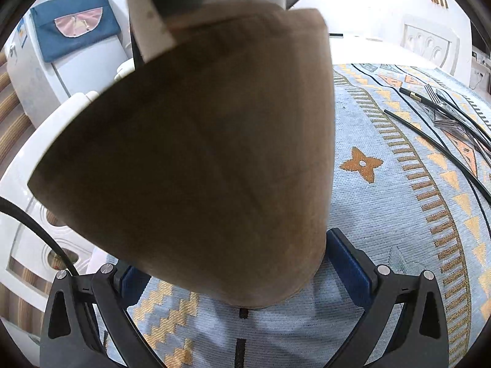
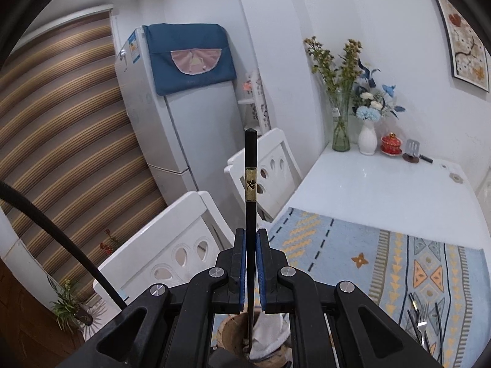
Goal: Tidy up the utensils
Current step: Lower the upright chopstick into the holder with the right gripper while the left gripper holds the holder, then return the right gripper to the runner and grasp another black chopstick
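The black chopstick (image 2: 250, 190) stands upright in the right hand-held gripper (image 2: 251, 254), its blue pads pinched together on the shaft low down, so the gold-banded top sticks up well clear while the thin end points down toward the brown holder (image 2: 228, 332) just visible below the jaws. That grip makes sense: hold it low and vertical, and the tip can be steered straight into the mouth of the cup, where a pale lining or cloth shows inside. Over on the left wrist view, that same brown holder (image 1: 196, 153) fills the picture, sitting between the fingers of the left hand-held gripper (image 1: 242, 276); the blue pads look set against its sides near the base, clamped to steady it and tip it toward the incoming stick, I'd judge, though the left pad is mostly hidden. Out to the side, the remaining chopsticks (image 1: 435, 128) and a fork (image 1: 434, 93) lie loose on the patterned blue cloth (image 1: 383, 214) over the white worktop (image 2: 383, 184), waiting their turn. Beyond that, white chairs (image 2: 172, 239), a fridge (image 2: 172, 116) and flower vases (image 2: 367, 139) against the wall.
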Tool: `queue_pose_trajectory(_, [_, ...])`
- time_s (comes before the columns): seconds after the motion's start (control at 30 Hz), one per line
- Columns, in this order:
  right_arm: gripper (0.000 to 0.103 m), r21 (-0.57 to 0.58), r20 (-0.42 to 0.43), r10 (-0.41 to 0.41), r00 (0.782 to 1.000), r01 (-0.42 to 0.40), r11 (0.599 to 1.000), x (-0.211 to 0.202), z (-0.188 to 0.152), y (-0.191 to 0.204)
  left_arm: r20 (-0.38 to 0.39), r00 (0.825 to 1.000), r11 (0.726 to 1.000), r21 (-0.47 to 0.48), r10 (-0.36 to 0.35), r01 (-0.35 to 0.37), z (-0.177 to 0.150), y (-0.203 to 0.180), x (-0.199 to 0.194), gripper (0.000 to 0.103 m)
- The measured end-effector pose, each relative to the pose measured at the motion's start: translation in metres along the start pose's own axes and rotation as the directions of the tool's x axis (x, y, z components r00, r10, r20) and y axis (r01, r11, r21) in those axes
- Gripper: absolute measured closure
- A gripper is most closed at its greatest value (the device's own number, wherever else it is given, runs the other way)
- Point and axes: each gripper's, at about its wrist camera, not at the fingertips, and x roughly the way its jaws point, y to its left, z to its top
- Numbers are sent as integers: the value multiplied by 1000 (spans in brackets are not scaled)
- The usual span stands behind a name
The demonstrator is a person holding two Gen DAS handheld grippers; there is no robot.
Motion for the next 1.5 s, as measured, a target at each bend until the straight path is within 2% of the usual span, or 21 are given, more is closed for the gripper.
queue_pose_trajectory(0.2, [96,19,-87,40,995,-38,999,-16,-8,-8,0,1000,1000,-2,-3,3,7,2,-6,0])
queue_pose_trajectory(0.3, [95,63,-92,50,995,-44,997,-35,-6,-22,1,1000,1000,-3,-5,5,6,7,-5,0])
queue_pose_trajectory(0.37, [95,99,-65,38,997,-32,995,-55,-1,-35,1,1000,1000,-4,-6,6,5,10,-4,0])
queue_pose_trajectory(0.43, [93,118,-20,-4,1000,6,993,-79,6,-49,1,1000,1000,-4,-6,6,5,10,-4,0])
queue_pose_trajectory(0.5, [87,141,27,-59,998,55,989,-106,13,-66,1,1000,1000,-6,-8,8,2,12,-3,0])
queue_pose_trajectory(0.53, [76,154,52,-86,995,77,985,-120,15,-75,2,1000,1000,-6,-10,10,3,12,-3,0])
queue_pose_trajectory(0.57, [59,171,79,-114,990,99,980,-134,17,-85,2,1000,1000,-7,-10,10,3,12,-4,0])
queue_pose_trajectory(0.6, [53,192,115,-150,982,126,973,-152,18,-95,2,1000,1000,-7,-11,11,5,12,-5,0])
queue_pose_trajectory(0.67, [52,210,163,-196,967,160,964,-175,16,-108,2,1000,1000,-7,-11,11,5,12,-6,0])
queue_pose_trajectory(0.8, [51,231,142,-306,941,269,935,-202,7,-129,1,1000,1000,-6,-9,9,5,11,-6,0])
queue_pose_trajectory(0.9, [51,284,57,-324,944,295,912,-198,-11,-147,0,1000,1000,-5,-8,8,5,11,-7,0])
queue_pose_trajectory(0.97, [51,325,-35,-320,947,313,892,-183,-29,-160,0,1000,1000,-5,-7,7,6,11,-7,0])
queue_pose_trajectory(1.1, [51,383,-246,-283,927,361,851,-136,-74,-184,-1,1000,1000,-5,-9,9,5,11,-6,0])
queue_pose_trajectory(1.17, [51,409,-342,-232,911,366,836,-107,-98,-194,-5,1000,1000,-6,-15,14,6,11,-5,0])
queue_pose_trajectory(1.27, [55,413,-425,-170,889,358,837,-68,-123,-201,-14,1000,1000,-9,-27,27,5,13,-3,0])
queue_pose_trajectory(1.3, [56,400,-448,-164,879,361,842,-56,-129,-201,-16,999,1000,-9,-29,29,4,13,-2,0])
queue_pose_trajectory(1.43, [63,300,-552,-183,813,399,866,-5,-144,-204,-20,999,999,-13,-42,42,5,15,-2,0])
queue_pose_trajectory(1.5, [68,272,-577,-182,796,398,876,14,-148,-208,-21,999,999,-14,-44,44,4,16,-1,0])
